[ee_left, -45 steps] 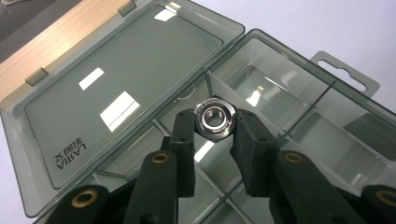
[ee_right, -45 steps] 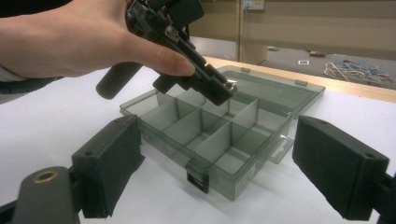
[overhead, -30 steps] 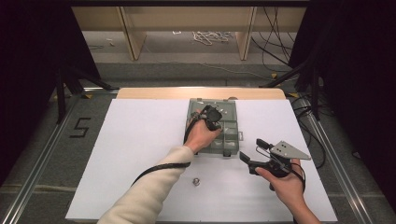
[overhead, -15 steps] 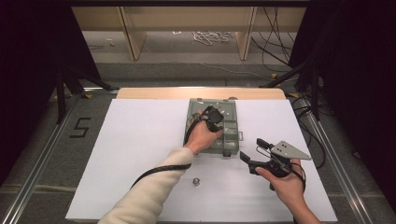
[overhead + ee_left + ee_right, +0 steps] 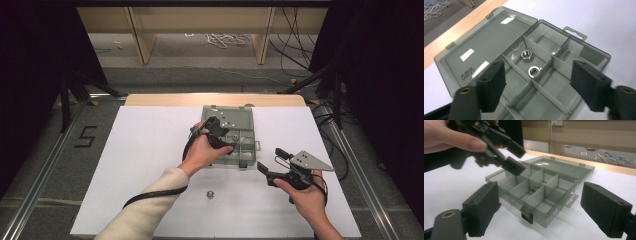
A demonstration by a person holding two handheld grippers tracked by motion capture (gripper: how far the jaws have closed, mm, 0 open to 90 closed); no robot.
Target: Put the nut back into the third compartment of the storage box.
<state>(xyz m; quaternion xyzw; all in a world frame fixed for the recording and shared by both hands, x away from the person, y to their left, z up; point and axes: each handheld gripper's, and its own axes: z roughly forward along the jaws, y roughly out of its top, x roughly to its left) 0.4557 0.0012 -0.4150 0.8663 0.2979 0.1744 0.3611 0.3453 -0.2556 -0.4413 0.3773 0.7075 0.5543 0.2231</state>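
A smoky grey compartment box [image 5: 244, 131] lies open on the white table, its lid [image 5: 481, 47] flat behind it. Two metal nuts, one [image 5: 526, 54] and another [image 5: 534, 71], rest in a middle compartment. My left gripper [image 5: 223, 136] hovers over the box's left part; its jaws have just been opening and stand wide with nothing between them [image 5: 539, 75]. A third nut [image 5: 210, 193] lies loose on the table nearer the person. My right gripper [image 5: 271, 160] is open and bare to the right of the box, pointing at the box front [image 5: 541, 192], with the left gripper [image 5: 511, 155] beyond.
The white table top [image 5: 140, 165] ends in a wooden strip [image 5: 215, 99] at the far edge. Cables [image 5: 222, 39] lie on the floor beyond, between wooden furniture legs. A floor mark "5" [image 5: 86, 136] is at the left. The box's clasp [image 5: 527, 216] faces the right gripper.
The left gripper's jaws have opened wide, and that hand has lifted and drawn a little back and left over the box. The right hand has not moved.
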